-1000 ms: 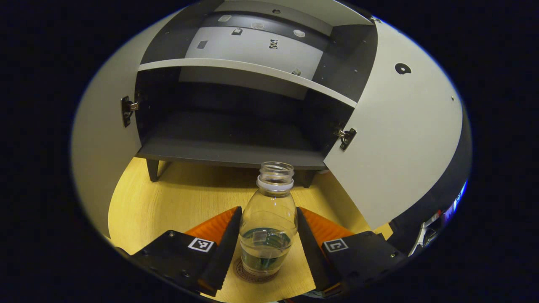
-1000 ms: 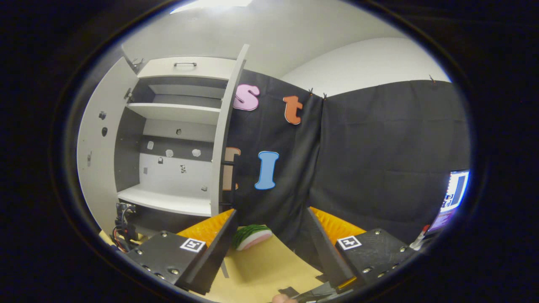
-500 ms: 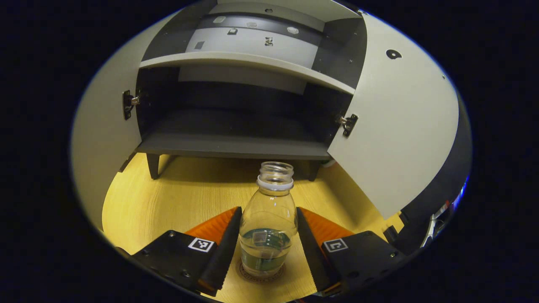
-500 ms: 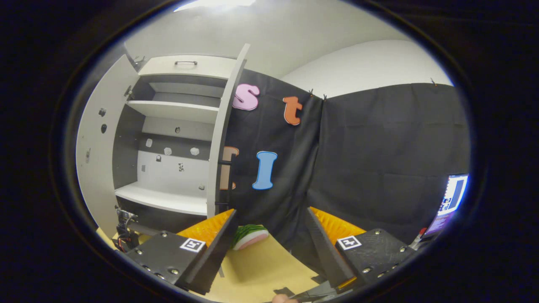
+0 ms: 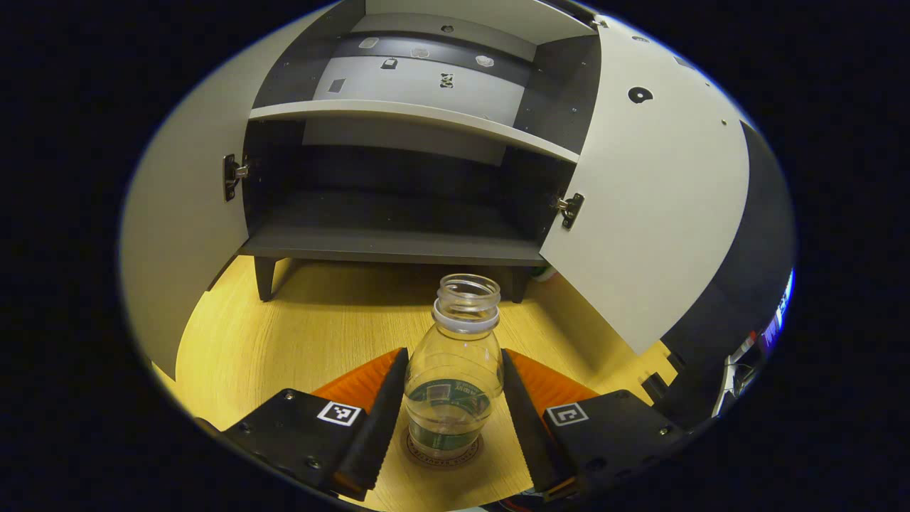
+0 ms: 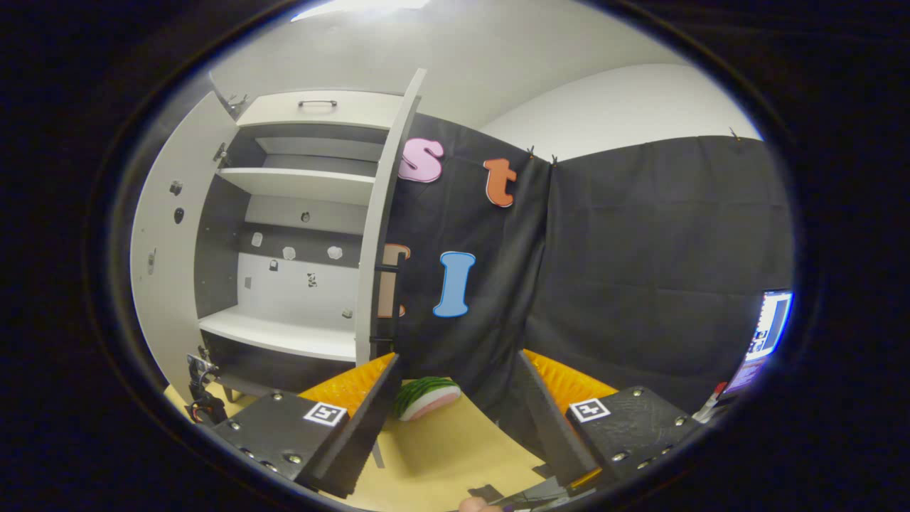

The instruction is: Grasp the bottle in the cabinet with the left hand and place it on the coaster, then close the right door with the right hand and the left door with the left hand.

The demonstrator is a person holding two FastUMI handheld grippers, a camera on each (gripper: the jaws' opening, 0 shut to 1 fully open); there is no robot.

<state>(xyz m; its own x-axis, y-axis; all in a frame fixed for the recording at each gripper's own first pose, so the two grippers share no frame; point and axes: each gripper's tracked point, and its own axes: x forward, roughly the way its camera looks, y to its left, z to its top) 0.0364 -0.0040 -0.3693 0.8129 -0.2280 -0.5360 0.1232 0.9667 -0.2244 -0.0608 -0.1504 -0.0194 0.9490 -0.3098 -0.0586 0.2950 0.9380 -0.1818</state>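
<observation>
Two doors still open, so only the bottle half of this task looks close to done. My left gripper (image 5: 453, 398) has its fingers either side of the clear uncapped plastic bottle with a green label (image 5: 453, 377); they sit right against the bottle's sides, but I cannot tell whether both are pressing or have just let go. Bottle stands upright over the round brown coaster (image 5: 442, 451) on the yellow wooden tabletop (image 5: 306, 334), and its base seems to rest on the coaster, in front of the grey-and-white cabinet (image 5: 398, 235).

Handling call: looks near empty, just a little liquid at the bottom, so I judge it light and easy to tip. Thin clear plastic, probably squashes under a hard squeeze and may be slick. No cap, so any tilt could spill. Best hold is the wider lower body around the label, not the narrow neck, with a gentle squeeze. Release should be straight apart and back away level so the fingers don't drag it off the coaster.

Right gripper (image 6: 455, 419) is spread wide and holds nothing; between its fingers, farther off, lies a watermelon-slice toy (image 6: 426, 397) on the table. White right cabinet door (image 6: 380, 213) stands edge-on ahead of it, near. White left cabinet door (image 5: 181, 235) swings wide beside my left gripper's side.
</observation>
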